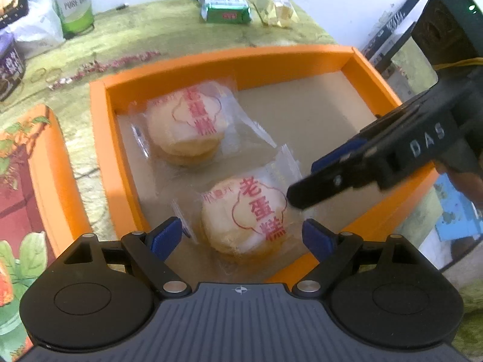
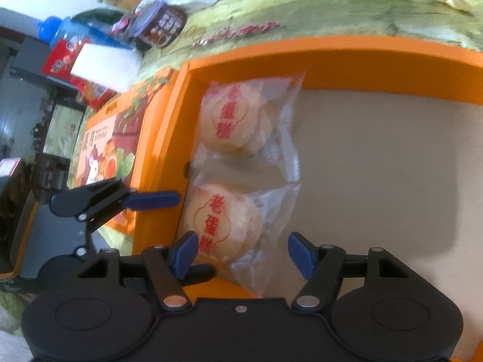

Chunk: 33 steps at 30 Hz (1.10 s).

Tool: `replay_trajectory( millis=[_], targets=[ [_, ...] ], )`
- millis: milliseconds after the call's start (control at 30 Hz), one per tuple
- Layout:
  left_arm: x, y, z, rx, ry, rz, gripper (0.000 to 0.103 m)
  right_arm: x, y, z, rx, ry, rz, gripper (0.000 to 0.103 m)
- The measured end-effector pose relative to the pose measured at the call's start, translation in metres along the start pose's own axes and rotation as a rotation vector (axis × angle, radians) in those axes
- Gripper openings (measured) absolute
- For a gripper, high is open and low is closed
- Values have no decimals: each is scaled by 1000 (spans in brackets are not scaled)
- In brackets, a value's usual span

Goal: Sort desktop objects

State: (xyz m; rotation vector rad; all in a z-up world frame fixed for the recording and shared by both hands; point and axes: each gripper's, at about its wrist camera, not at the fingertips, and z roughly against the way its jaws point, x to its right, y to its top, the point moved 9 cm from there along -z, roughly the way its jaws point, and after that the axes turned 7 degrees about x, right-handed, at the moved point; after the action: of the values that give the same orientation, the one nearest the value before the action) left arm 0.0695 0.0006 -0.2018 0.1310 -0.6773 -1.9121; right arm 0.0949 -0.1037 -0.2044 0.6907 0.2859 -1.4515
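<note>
An open orange box (image 1: pixel 102 138) lies on the green cloth with two wrapped round egg cakes with red lettering inside. The far cake (image 1: pixel 187 123) lies toward the box's back left. The near cake (image 1: pixel 244 220) lies between the blue pads of my left gripper (image 1: pixel 243 238), which stands open around it. My right gripper (image 1: pixel 305 181) reaches in from the right, its tip at this cake's wrapper. In the right wrist view, the right gripper (image 2: pixel 243 253) is open over the near cake (image 2: pixel 223 220), with the far cake (image 2: pixel 232 117) beyond. A left finger (image 2: pixel 151 200) crosses the box wall.
The printed box lid (image 1: pixel 27 181) lies left of the box. Behind it stand a green bottle (image 1: pixel 75 3), green packets (image 1: pixel 226 12), a yellow packet (image 1: pixel 274 6) and a purple tin (image 1: pixel 10 66). The right half of the box floor (image 2: pixel 377 166) is bare.
</note>
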Motion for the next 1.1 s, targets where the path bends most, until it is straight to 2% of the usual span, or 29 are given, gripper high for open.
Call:
replay_trajectory(
  millis=[267,533,767,1100],
  targets=[
    [-23,33,-3,75,39,-15,89,10,39,8,79,-2,-50,65],
    [-38,42,-31,44,58,-35,89,8,70,-21,81,-7,-63,65],
    [-36,41,-41,31,39,-53,93,7,81,-43,53,-28,-49,65],
    [-34,45,-42,35,18,-37,93,4,83,-46,46,-37,-18,65]
  ],
)
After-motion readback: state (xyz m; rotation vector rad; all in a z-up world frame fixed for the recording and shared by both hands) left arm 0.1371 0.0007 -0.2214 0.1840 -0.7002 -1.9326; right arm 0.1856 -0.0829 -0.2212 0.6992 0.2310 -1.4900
